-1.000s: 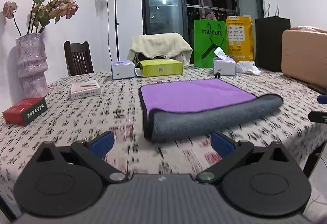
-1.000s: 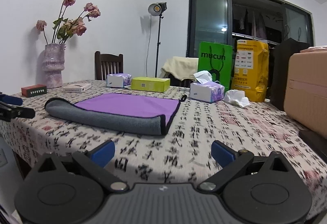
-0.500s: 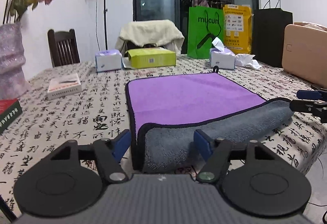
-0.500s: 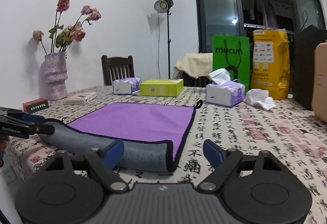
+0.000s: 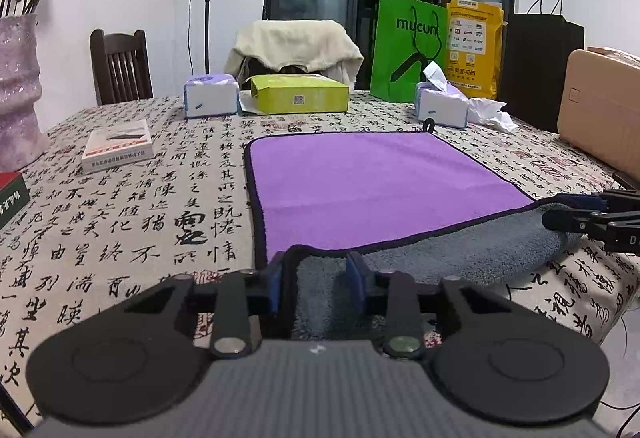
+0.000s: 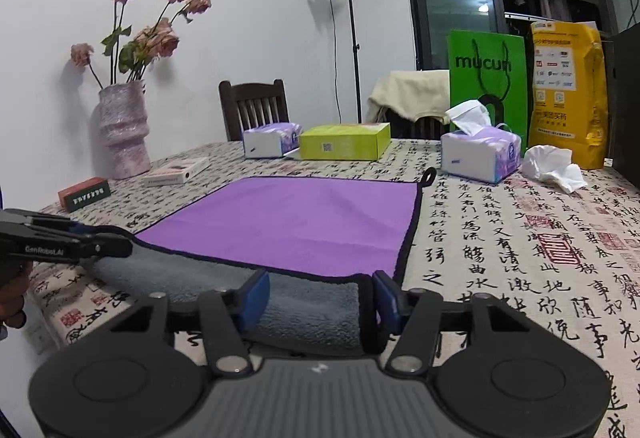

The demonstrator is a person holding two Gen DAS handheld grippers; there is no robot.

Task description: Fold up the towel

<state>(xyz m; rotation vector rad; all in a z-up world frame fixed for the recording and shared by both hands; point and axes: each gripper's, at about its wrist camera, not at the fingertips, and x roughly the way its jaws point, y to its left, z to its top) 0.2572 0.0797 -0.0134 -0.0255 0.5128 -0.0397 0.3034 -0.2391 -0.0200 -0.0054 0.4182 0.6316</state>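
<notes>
- Left wrist view: the towel [image 5: 372,182] lies flat on the calligraphy-print tablecloth [image 5: 132,206], purple side up, with its near edge rolled over to show the grey underside.
- The left gripper [image 5: 316,276] has its blue fingers [image 5: 275,278] on either side of the near left corner of that grey fold, pinching the cloth between them.
- At the right edge the right gripper [image 5: 576,214] sits at the other end of the fold; from here I cannot tell how its jaws stand.
- Behind the towel stand a yellow-green box [image 5: 298,98] and a tissue pack [image 5: 440,106].
- Right wrist view: the right gripper [image 6: 320,296] straddles the grey fold at the towel's [image 6: 292,222] near right corner, jaws closing around the cloth but still fairly wide.
- The left gripper [image 6: 100,242] reaches in from the left onto the fold's far end.
- A vase [image 6: 120,134] of dried roses stands at the table's far left.
</notes>
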